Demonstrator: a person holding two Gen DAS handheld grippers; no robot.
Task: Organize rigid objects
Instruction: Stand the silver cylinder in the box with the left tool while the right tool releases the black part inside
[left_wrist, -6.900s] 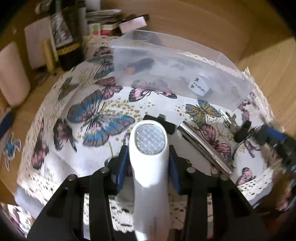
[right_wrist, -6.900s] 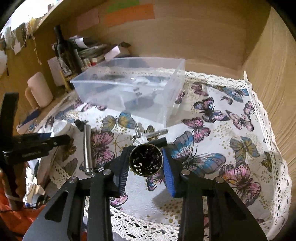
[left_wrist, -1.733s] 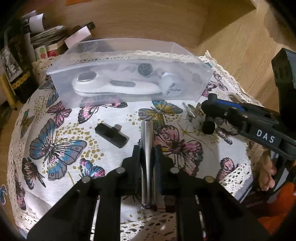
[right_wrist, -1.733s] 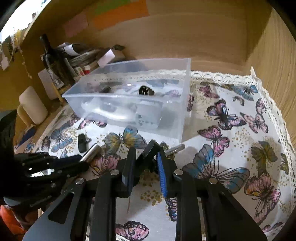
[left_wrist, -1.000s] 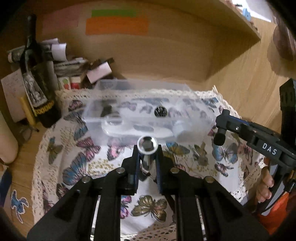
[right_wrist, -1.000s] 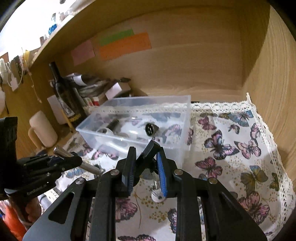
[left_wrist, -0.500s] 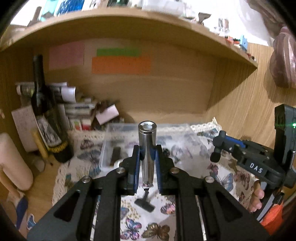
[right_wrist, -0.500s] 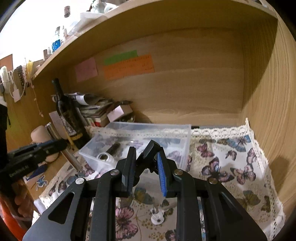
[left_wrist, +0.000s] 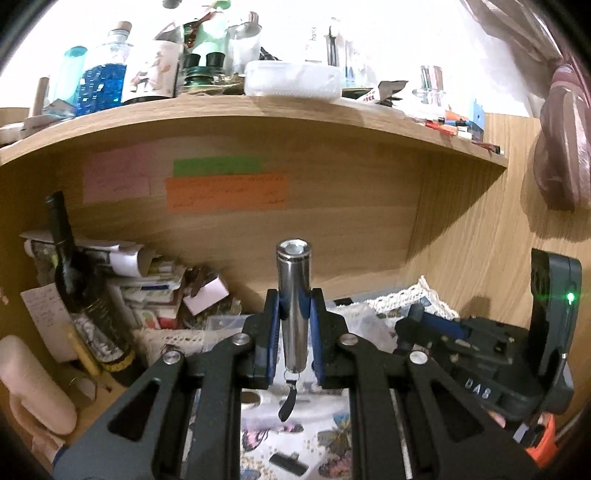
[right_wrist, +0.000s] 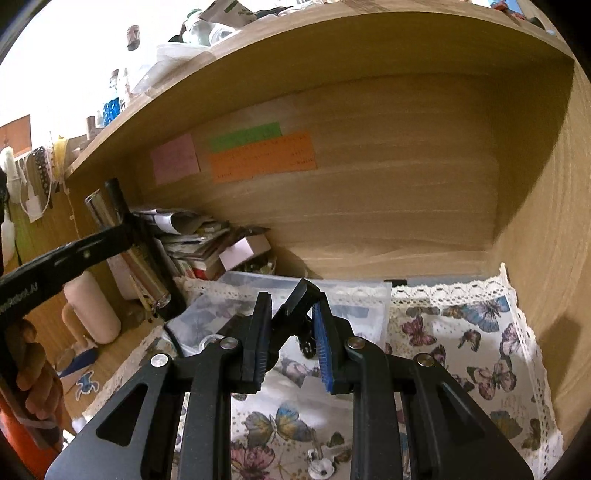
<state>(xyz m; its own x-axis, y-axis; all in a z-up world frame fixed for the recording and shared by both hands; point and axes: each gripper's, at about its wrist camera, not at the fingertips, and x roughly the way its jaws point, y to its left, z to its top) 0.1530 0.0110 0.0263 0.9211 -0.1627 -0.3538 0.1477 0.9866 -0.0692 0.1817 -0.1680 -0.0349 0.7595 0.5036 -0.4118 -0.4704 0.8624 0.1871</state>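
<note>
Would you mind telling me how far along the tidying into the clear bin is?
Partly done: the clear bin already holds items. In hand: the left gripper grips the silver flashlight; the right gripper clamps a black item. Left: the small black piece on the cloth.

surface: wooden desk (right_wrist: 122, 354) | on it: butterfly cloth (right_wrist: 461, 354) | on cloth: clear plastic bin (right_wrist: 354, 299)

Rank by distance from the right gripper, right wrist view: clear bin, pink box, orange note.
1. clear bin, just beyond the right gripper, on the cloth.
2. pink box, behind the bin, left.
3. orange note, on the back wall, farthest.
</note>
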